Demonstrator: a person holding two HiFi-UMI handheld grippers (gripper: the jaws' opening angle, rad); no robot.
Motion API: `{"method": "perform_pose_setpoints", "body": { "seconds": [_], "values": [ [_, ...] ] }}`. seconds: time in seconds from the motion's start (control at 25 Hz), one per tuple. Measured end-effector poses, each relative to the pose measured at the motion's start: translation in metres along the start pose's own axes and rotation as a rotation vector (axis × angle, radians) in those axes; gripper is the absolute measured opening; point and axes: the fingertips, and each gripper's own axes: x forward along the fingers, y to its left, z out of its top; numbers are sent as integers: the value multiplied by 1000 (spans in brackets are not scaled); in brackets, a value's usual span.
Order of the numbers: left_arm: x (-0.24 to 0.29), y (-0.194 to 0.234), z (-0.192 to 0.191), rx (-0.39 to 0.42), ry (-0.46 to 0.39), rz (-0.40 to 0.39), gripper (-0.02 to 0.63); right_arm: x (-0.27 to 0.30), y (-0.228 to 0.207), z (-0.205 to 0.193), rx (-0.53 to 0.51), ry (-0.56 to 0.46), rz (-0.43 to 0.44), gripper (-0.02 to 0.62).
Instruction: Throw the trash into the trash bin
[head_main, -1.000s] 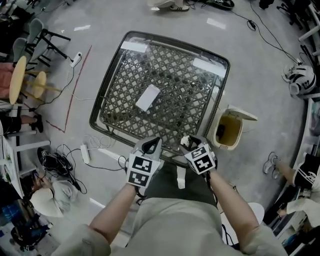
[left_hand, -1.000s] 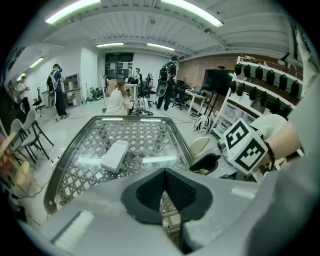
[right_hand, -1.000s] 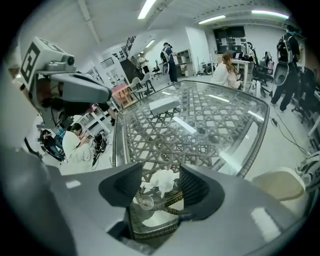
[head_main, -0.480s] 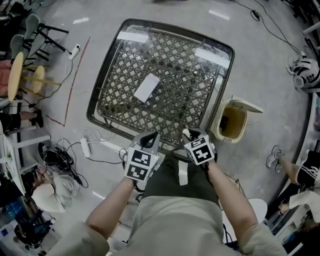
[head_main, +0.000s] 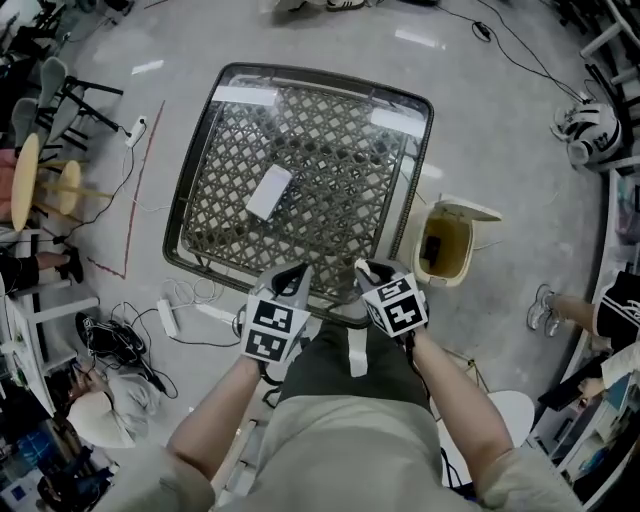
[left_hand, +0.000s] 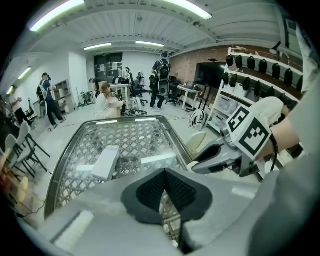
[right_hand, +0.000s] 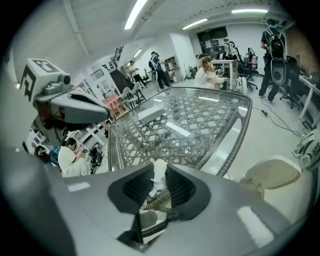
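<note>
Holding a crumpled white scrap (right_hand: 159, 169) pinched in the right gripper (right_hand: 159, 182), having just closed the jaws down onto it. Gripping only by the scrap's lower part, with the top poking up past the pads. Carrying nothing in the left gripper (left_hand: 165, 192), jaws shut together, at 9 o'clock of the right one in the head view.

Standing at the near edge of the glass-topped lattice table (head_main: 330, 170), with the trash bin (head_main: 441, 280) on the floor beside the table, lid tipped up, at 2 o'clock of the right gripper. Leaving the white box (head_main: 268, 192) alone on the glass at 11 o'clock of the left gripper.

Judging the step in hand as carrying the scrap over to the bin. Swing toward 2 o'clock, clear of the table rim. Hold the pinch firm all the way, since light paper probably slips easily. Bring the jaw tips right above the bin's mouth, away from the raised lid, and only then open. Release low, so as not to let the scrap drift onto the floor.
</note>
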Motion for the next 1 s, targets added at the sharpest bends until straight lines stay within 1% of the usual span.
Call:
{"method": "perform_pose_setpoints", "body": {
  "seconds": [0.12,0.32,0.44,0.56,0.68,0.84,1.0],
  "values": [
    [11,-20,33,38,-22,-13,2,-32,-25,10,27,-55,-19,81],
    [34,-46,81,123,-52,-44,2,-78,-72,19,109,-144,-102,81],
    [48,-66,103,155,-63,-70,2,-101,-99,14,159,-178,-160,81],
    [70,-96,122,190,-63,-112,2,-122,-132,1,218,-205,-222,81],
    [97,-129,131,217,-46,-153,2,-140,-168,-19,279,-223,-274,81],
    [132,-160,130,249,-6,-187,2,-152,-207,-50,354,-230,-331,81],
    [166,-184,124,247,27,-211,2,-150,-241,-83,400,-215,-369,81]
  ]
}}
